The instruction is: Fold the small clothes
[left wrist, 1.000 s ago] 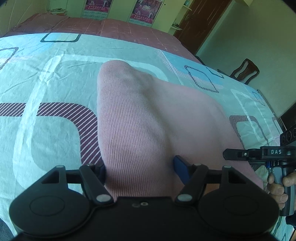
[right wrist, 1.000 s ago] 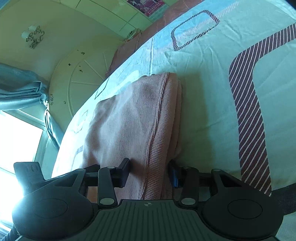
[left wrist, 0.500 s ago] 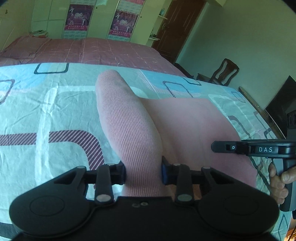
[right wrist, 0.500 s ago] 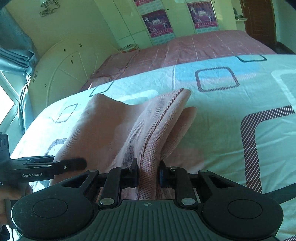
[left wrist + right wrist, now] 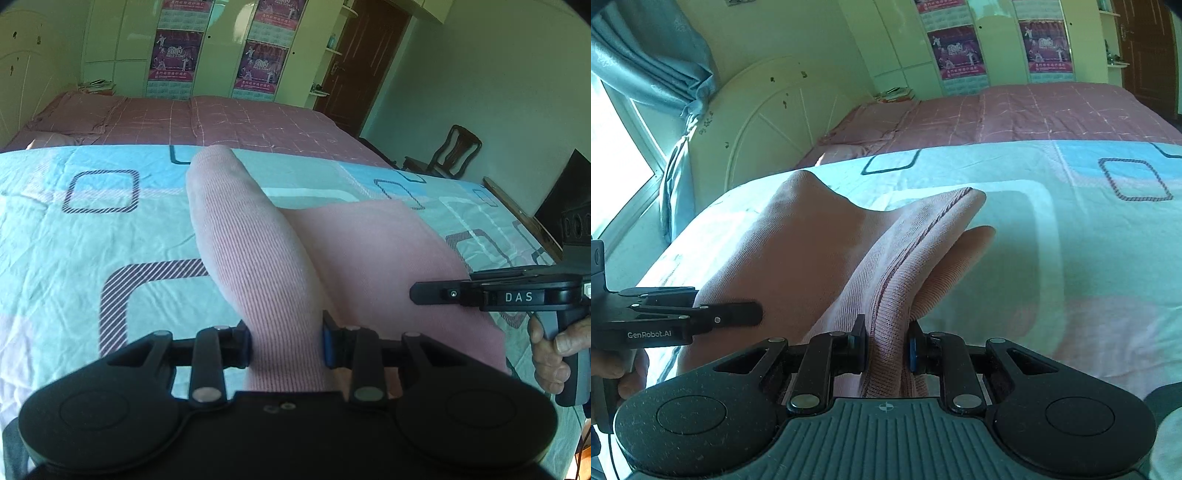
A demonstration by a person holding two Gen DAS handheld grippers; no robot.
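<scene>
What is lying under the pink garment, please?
The pink garment rests on the patterned bedsheet, while both hand-held grippers, left and right, pinch its near edge. Anything beneath it is covered.

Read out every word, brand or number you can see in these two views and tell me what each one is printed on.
"DAS": on the side of the right tongs, seen from the left wrist view.
"GenRobot.AI": on the side of the left tongs, seen from the right wrist view.
"2010", probably: on the wall posters; their remaining text is too small and blurred to read.

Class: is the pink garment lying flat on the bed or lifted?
Lifted: both grippers pinch bunched edges of the garment, raising ridges above the bed.
</scene>
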